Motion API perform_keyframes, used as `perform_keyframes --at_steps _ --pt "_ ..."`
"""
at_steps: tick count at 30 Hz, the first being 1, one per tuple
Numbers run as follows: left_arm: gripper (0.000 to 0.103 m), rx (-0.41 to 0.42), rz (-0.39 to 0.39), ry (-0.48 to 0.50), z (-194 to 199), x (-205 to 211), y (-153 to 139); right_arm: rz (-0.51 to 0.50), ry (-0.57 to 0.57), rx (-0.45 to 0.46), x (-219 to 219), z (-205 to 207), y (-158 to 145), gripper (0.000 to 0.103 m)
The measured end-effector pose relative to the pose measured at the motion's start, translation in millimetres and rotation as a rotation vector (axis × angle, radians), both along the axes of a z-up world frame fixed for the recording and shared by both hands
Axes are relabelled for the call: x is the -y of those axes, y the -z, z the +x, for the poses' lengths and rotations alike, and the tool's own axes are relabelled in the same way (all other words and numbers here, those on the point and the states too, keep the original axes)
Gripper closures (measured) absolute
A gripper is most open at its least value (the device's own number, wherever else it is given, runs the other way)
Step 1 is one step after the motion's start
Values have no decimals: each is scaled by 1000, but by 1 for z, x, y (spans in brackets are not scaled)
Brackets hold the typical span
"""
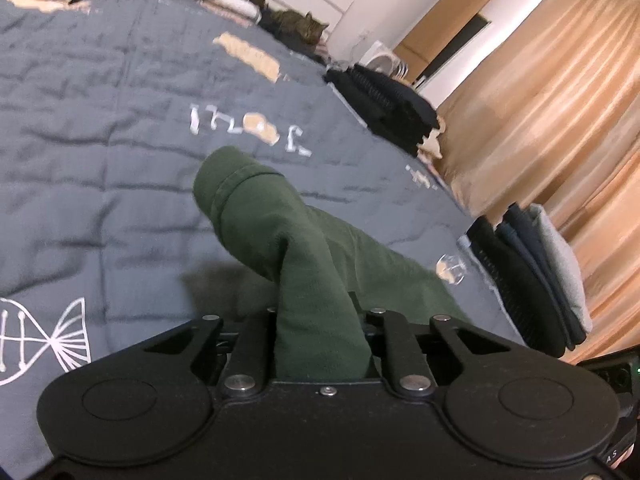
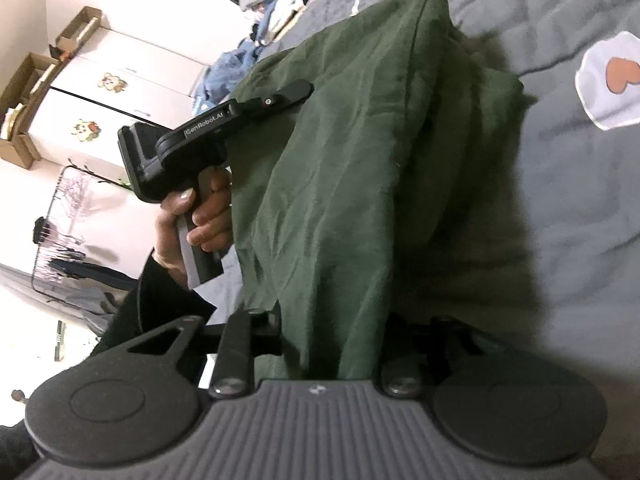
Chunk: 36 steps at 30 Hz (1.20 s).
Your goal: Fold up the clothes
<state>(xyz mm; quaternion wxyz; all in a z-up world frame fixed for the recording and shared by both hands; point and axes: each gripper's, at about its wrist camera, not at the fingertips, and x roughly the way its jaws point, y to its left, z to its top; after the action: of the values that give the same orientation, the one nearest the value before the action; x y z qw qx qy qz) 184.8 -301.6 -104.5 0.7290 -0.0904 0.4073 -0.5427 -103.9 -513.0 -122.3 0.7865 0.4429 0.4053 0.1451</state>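
Note:
A dark green garment point(image 1: 280, 232) hangs between my two grippers above the grey quilted bed point(image 1: 100, 160). My left gripper point(image 1: 320, 332) is shut on a bunched edge of it; the cloth covers the fingertips and its hem folds over ahead. In the right wrist view the green garment point(image 2: 360, 160) drapes in a wide sheet from my right gripper point(image 2: 332, 344), which is shut on its near edge. The left gripper point(image 2: 288, 92), held in a hand, grips the far edge at the left.
Stacks of folded dark and grey clothes point(image 1: 532, 280) and a black pile point(image 1: 384, 104) sit at the bed's right edge by orange curtains point(image 1: 540, 100). A cat point(image 1: 300, 28) lies at the far end. Unfolded laundry point(image 2: 240, 64) and a white wardrobe point(image 2: 112, 108) are at left.

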Motion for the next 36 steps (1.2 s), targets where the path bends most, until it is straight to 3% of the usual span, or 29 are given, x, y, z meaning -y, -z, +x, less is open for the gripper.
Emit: perform_keyframes --at_steps 16,36 --pt "89 138 -84 -121 -86 -28 -75 9 65 68 -8 -42 -21 78" --pt "91 238 -292 -42 -227 29 -157 -144 182 143 49 -158 -94 78"
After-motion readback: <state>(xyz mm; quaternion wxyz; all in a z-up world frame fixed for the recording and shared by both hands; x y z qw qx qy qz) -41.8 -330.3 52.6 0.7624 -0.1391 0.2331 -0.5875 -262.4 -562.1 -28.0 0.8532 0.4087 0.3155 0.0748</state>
